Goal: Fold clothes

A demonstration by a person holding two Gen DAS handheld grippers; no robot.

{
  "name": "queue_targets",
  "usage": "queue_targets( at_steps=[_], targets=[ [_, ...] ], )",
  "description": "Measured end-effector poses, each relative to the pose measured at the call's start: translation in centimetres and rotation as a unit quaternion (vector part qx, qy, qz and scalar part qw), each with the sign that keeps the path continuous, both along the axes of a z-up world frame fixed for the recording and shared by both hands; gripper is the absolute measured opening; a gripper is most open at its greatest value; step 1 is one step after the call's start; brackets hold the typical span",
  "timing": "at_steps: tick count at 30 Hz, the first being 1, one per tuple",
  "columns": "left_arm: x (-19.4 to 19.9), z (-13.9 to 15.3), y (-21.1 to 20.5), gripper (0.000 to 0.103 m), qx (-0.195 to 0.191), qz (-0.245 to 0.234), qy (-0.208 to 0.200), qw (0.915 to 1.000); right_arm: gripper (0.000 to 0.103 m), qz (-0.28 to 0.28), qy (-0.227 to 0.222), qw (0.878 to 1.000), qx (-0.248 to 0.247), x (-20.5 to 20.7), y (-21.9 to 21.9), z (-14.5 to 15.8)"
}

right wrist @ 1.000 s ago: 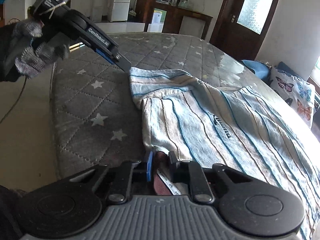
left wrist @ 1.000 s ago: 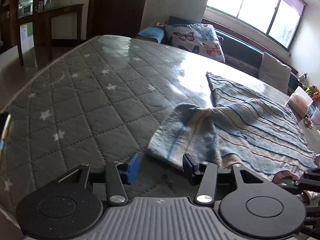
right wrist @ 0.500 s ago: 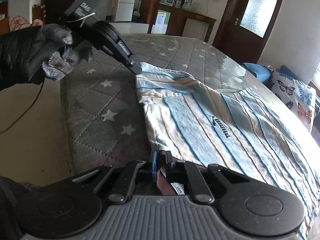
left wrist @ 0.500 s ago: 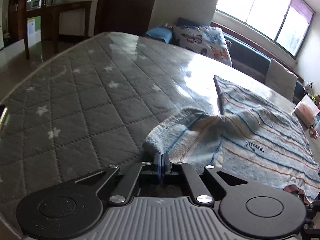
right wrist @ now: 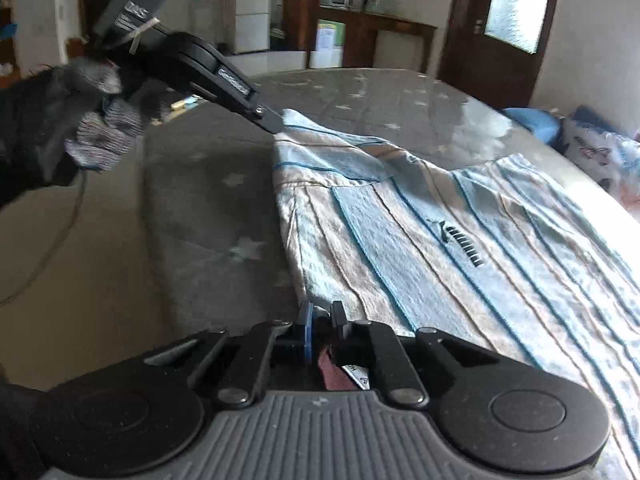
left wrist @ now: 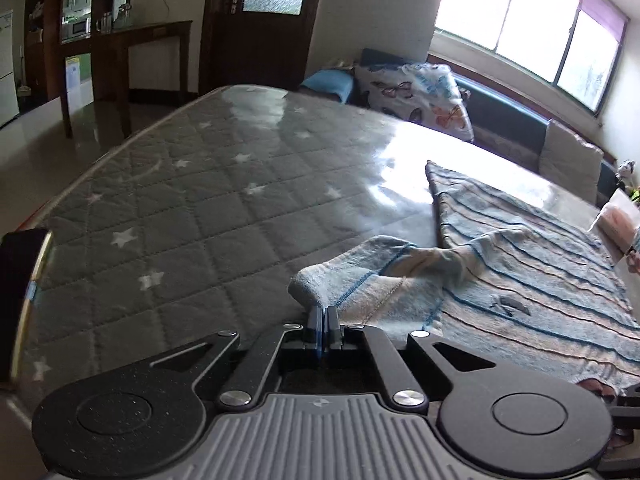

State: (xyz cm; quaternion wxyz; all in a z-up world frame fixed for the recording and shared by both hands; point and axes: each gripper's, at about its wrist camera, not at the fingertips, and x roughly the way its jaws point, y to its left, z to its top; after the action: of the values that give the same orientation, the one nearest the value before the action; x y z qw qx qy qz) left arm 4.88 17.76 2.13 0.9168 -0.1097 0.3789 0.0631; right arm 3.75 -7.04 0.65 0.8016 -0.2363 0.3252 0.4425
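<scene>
We see a grey quilted mattress (left wrist: 192, 216) w/ white stars, glare on its far side. Behind it a dark wood door (left wrist: 260, 20) w/ frosted pane, pale walls, a dark side table (left wrist: 132, 36) on the left, shiny pale floor (left wrist: 36, 136). Right: bright windows (left wrist: 520, 28) over a bench w/ butterfly pillow (left wrist: 416, 96) and blue cushion (left wrist: 330, 84). A white fridge (right wrist: 251, 4) stands in the back room.
</scene>
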Motion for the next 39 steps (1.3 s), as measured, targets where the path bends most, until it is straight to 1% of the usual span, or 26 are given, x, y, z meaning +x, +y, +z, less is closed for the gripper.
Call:
queue_targets(
  at_steps=[1,3,4,6,7,8,9,10,11,15,20,23,27,28,30,32,35,37,39],
  targets=[
    [0.1,-0.2,0.2,0.002,0.007,0.008,0.013,0.9999,0.008,0.002,0.006,1.000,0.002,0.0,0.0,-0.1],
    [0.3,-0.4,0.6,0.003,0.022,0.027,0.030,0.9989,0.017,0.003,0.016,1.000,0.008,0.1,-0.1,-0.1],
    [0.4,-0.3,0.8,0.005,0.026,0.036,0.035,0.9984,0.018,-0.001,0.024,1.000,0.018,0.3,-0.4,0.1],
    [0.8,0.4,0.8,0.006,0.027,0.038,0.027,0.9986,0.024,-0.010,0.034,0.999,0.037,0.5,-1.4,0.8],
    [1.1,1.0,0.4,0.012,0.028,0.032,0.018,0.9990,0.026,-0.019,0.037,0.998,0.049,0.6,-2.3,1.4],
    [1.5,1.5,0.0,0.023,0.028,0.025,0.008,0.9992,0.031,-0.030,0.036,0.997,0.053,0.7,-3.0,1.9],
    [2.0,1.9,-0.6,0.029,0.029,0.016,0.000,0.9994,0.036,-0.041,0.035,0.997,0.058,0.8,-3.7,2.3],
    [2.7,2.3,-1.4,0.037,0.031,0.004,-0.006,0.9995,0.038,-0.054,0.032,0.996,0.059,1.0,-4.4,2.6],
    [3.6,2.6,-2.2,0.038,0.032,-0.009,-0.011,0.9994,0.041,-0.066,0.028,0.996,0.060,1.2,-5.1,2.9],
    [7.4,2.8,-5.5,0.038,0.035,-0.060,-0.016,0.9974,0.046,-0.138,0.009,0.989,0.052,2.9,-9.0,3.8],
    [12.2,2.0,-8.2,0.037,0.030,-0.105,-0.008,0.9940,0.046,-0.215,0.003,0.976,0.044,5.3,-13.8,4.0],
    [14.7,1.3,-9.7,0.036,0.047,-0.125,-0.002,0.9911,0.046,-0.269,0.000,0.962,0.042,7.4,-17.5,3.9],
    [17.5,-0.2,-10.9,0.036,0.062,-0.138,0.010,0.9885,0.046,-0.322,-0.001,0.946,0.034,10.1,-21.2,3.3],
    [18.1,-0.6,-11.0,0.035,0.064,-0.140,0.013,0.9880,0.046,-0.339,0.002,0.940,0.035,11.2,-22.5,3.1],
    [19.1,-1.3,-11.3,0.030,0.071,-0.145,0.020,0.9867,0.046,-0.363,0.007,0.931,0.036,12.9,-24.1,2.8],
    [19.9,-2.1,-11.5,0.018,0.084,-0.147,0.027,0.9852,0.046,-0.379,0.012,0.925,0.035,14.5,-25.5,2.4],
    [20.6,-2.5,-11.7,0.016,0.108,-0.149,0.017,0.9828,0.046,-0.393,0.014,0.919,0.030,16.9,-26.7,1.6],
    [21.3,-2.4,-11.6,0.009,0.121,-0.141,0.013,0.9825,0.046,-0.401,0.012,0.916,0.027,18.3,-27.2,1.3],
    [22.1,-2.5,-11.3,0.009,0.131,-0.129,0.014,0.9829,0.046,-0.408,0.010,0.913,0.024,19.7,-27.6,0.9]
  ],
)
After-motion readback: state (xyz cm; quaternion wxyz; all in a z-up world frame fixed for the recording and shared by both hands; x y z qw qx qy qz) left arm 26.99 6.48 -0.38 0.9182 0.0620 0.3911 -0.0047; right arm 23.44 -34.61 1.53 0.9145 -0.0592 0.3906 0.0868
